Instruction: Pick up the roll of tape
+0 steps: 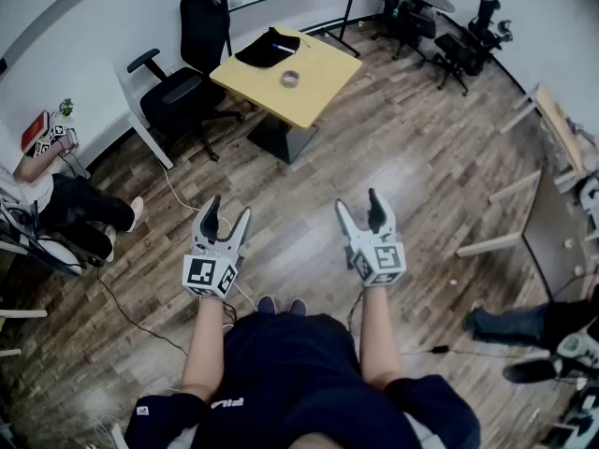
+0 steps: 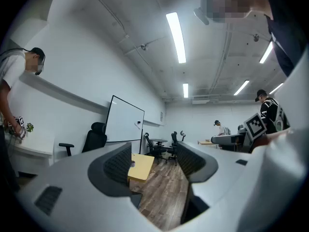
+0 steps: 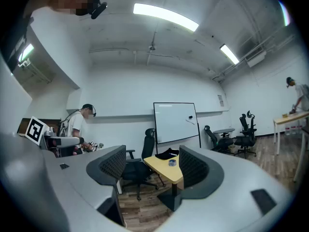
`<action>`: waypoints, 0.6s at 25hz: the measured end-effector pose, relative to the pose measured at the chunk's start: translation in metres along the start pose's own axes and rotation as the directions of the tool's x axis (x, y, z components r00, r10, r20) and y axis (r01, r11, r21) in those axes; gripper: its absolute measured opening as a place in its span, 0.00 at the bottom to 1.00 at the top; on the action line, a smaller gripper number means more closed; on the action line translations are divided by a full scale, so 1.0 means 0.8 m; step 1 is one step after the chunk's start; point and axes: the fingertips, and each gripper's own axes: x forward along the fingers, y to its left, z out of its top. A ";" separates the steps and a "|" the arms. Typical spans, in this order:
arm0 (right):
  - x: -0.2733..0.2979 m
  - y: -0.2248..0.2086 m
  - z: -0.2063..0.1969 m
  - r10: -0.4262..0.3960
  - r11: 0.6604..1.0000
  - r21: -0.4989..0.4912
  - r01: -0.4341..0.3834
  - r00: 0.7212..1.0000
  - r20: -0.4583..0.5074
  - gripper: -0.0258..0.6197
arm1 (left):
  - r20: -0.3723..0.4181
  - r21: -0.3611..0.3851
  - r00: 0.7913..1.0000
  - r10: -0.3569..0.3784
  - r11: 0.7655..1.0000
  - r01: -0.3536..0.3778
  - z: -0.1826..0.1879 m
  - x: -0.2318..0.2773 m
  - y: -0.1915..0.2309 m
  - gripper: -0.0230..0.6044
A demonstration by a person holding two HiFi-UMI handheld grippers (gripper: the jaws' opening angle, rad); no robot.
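A grey roll of tape [image 1: 290,79] lies on a yellow table [image 1: 314,87] far ahead across the wooden floor. The right gripper view shows the tape [image 3: 172,163] small on the table [image 3: 166,170], seen between the jaws. In the left gripper view the tape [image 2: 132,164] peeks out beside the left jaw on the table [image 2: 141,168]. My left gripper [image 1: 225,217] and right gripper [image 1: 358,206] are held level in front of me, well short of the table. Both stand open with nothing between their fingers.
A black cloth [image 1: 269,48] lies on the table's far end. Black office chairs [image 1: 187,87] stand left of the table. A person [image 1: 56,199] sits at the left, another [image 1: 533,330] at the right. Cables [image 1: 140,321] run over the floor. More chairs [image 1: 440,31] stand at the back.
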 end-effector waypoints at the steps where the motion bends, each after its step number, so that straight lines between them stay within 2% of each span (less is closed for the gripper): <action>1: 0.000 0.000 0.000 -0.004 1.000 0.000 0.004 1.000 0.000 0.55 | -0.004 -0.008 1.000 0.000 1.000 0.000 -0.002 0.000 0.001 0.49; 8: -0.003 -0.007 0.000 -0.009 1.000 0.025 0.009 1.000 0.016 0.55 | -0.027 -0.022 1.000 0.015 1.000 -0.016 -0.016 -0.003 0.003 0.49; 15: -0.008 -0.009 0.002 0.006 1.000 0.030 -0.006 1.000 0.013 0.55 | -0.022 -0.034 1.000 0.017 0.999 -0.017 -0.010 -0.002 0.001 0.49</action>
